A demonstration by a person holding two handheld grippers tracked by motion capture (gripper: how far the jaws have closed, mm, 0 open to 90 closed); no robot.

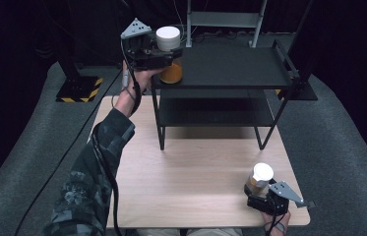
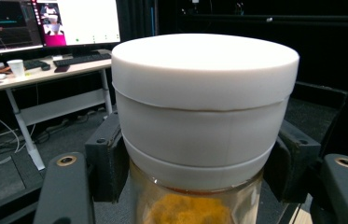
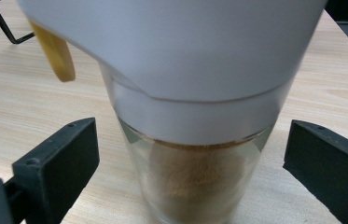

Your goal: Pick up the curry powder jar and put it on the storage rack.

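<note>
Shelf (image 1: 230, 66) left edge: left jaws (image 1: 167, 53) pinch orange jar (image 1: 170, 72); release early, jar tips off. Right jaws (image 1: 256, 191) spread around brown jar (image 1: 259, 178), worktop (image 1: 191, 177) right corner.

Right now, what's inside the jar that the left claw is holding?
The jar has orange-yellow powder showing through its glass. Its white lid covers the top, so how full it is can't be told.

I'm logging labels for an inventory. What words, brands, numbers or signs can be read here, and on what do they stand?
None can be read.
White-lidded jar of orange powder: no label shows.
White-lidded jar of brown powder: no label shows.
Monitors behind the desk: on-screen content too small and blurred to read.
Yellow-and-black striped base on the floor: hazard stripes, no words.
</note>
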